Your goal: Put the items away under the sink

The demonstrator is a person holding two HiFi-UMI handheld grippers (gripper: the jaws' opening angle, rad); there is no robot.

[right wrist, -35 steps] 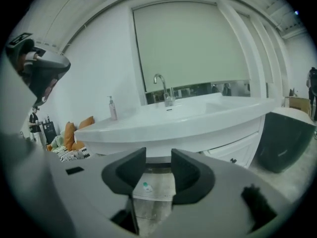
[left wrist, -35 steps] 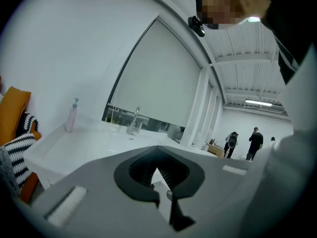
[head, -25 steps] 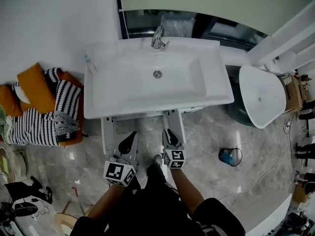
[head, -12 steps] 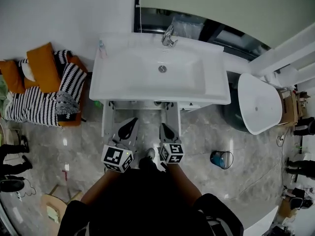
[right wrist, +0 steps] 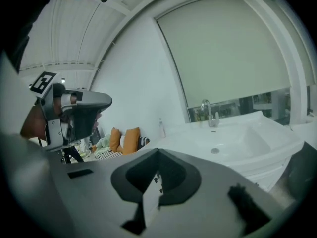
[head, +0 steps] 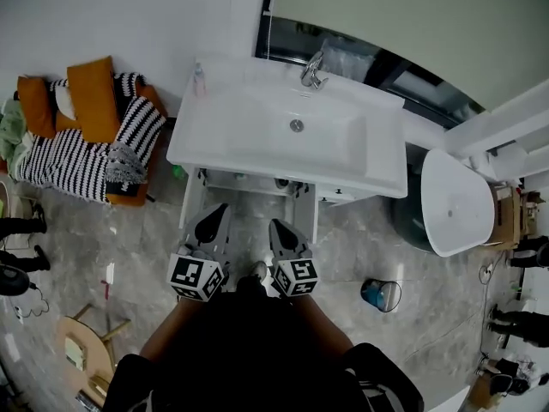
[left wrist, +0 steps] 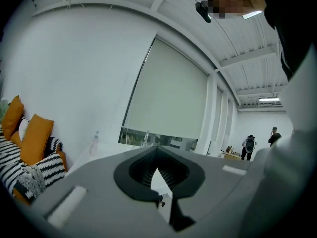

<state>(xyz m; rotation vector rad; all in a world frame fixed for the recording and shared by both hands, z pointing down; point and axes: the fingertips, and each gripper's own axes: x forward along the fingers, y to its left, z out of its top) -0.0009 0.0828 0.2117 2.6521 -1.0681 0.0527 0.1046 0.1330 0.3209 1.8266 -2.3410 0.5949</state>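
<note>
The left gripper (head: 218,215) and right gripper (head: 278,230) hung closed and empty before the sink (head: 257,118). Small items (head: 279,182) lay in the open cabinet (head: 190,197) beneath it. Stowing looked nearly done, and the next move was probably to fetch the bottle (head: 199,78) at the sink's back-left corner.

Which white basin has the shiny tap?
The wide rectangular sink in the middle, with the tap at its back edge. The oval basin to its right has none.

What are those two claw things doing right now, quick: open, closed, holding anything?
Left gripper: closed, holding nothing.
Right gripper: closed, holding nothing.
</note>
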